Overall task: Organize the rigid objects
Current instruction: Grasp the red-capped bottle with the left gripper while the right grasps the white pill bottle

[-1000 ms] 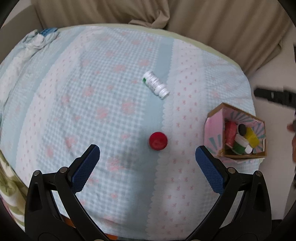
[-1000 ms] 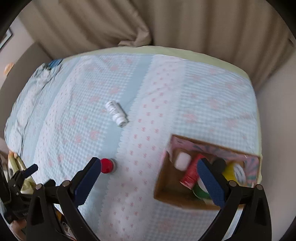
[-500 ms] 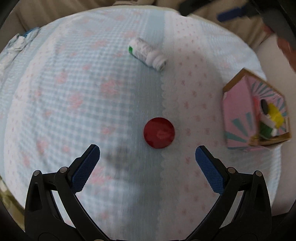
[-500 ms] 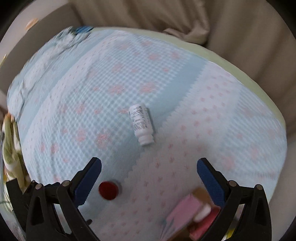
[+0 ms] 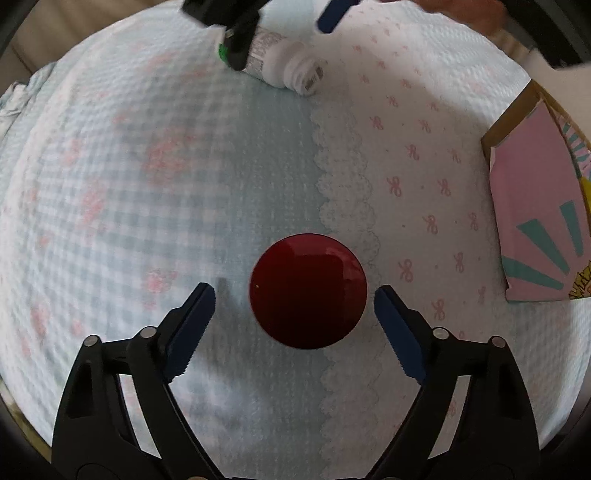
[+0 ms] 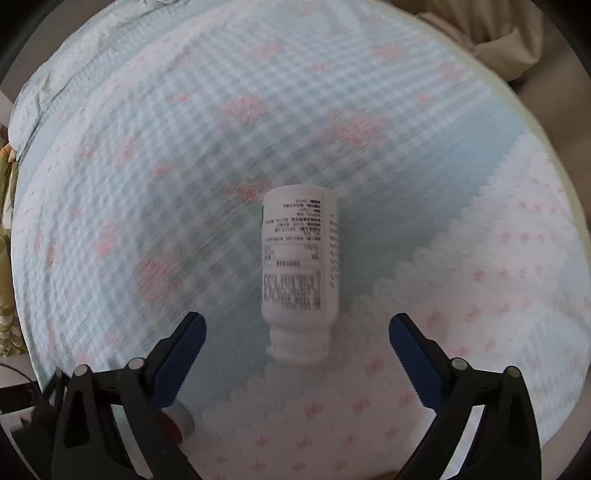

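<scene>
A jar with a round red lid (image 5: 308, 291) stands on the checked bedspread. My left gripper (image 5: 295, 314) is open, just above it, one finger on each side, not touching. A white pill bottle (image 6: 299, 273) lies on its side with its cap toward me. My right gripper (image 6: 297, 341) is open, its fingers on either side of the cap end, apart from it. The bottle also shows at the top of the left wrist view (image 5: 284, 62) with the right gripper's fingers around it. The jar shows partly behind the right gripper's left finger (image 6: 181, 421).
A pink cardboard box (image 5: 535, 206) with teal rays stands at the right edge of the bed. The blue and pink bedspread (image 5: 147, 166) covers the whole surface. Beige curtains (image 6: 491, 29) hang behind the bed.
Both grippers have dropped closer to the bed. The left one closed in over the red-lidded jar. The right one swung left from the box and came down around the white bottle.
</scene>
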`<act>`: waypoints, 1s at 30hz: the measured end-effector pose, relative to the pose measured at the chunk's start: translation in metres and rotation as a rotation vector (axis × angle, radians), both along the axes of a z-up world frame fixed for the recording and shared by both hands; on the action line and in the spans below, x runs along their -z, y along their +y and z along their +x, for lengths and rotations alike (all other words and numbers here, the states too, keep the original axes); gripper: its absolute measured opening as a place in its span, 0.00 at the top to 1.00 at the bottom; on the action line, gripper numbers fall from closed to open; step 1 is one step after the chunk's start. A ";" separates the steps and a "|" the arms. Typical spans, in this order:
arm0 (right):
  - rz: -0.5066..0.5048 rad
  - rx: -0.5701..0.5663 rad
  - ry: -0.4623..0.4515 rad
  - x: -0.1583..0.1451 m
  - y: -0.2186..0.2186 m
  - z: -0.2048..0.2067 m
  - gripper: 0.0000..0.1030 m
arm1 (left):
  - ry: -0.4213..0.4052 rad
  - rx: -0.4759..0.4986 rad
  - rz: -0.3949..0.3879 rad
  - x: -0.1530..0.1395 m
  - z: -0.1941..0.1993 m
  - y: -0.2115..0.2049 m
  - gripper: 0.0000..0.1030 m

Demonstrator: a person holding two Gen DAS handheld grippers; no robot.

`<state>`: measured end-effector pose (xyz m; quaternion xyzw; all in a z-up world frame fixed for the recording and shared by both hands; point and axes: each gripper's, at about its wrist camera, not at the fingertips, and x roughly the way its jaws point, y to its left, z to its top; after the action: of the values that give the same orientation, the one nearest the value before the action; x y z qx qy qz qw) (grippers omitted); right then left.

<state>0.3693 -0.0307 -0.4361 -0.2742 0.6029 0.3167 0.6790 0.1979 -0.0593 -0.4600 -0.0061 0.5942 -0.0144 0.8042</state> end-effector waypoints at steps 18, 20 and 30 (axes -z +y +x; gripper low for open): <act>-0.100 0.014 0.022 0.043 0.039 0.024 0.55 | 0.006 0.061 0.000 0.013 0.024 -0.015 0.51; -0.102 0.010 0.014 0.042 0.037 0.021 0.55 | 0.005 0.060 -0.017 0.013 0.025 -0.014 0.51; -0.029 0.085 0.039 0.025 0.015 0.003 0.55 | -0.030 0.052 -0.019 -0.010 0.012 0.004 0.51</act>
<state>0.3723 -0.0153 -0.4610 -0.2518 0.6316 0.2843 0.6759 0.2097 -0.0558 -0.4504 0.0018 0.5821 -0.0410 0.8121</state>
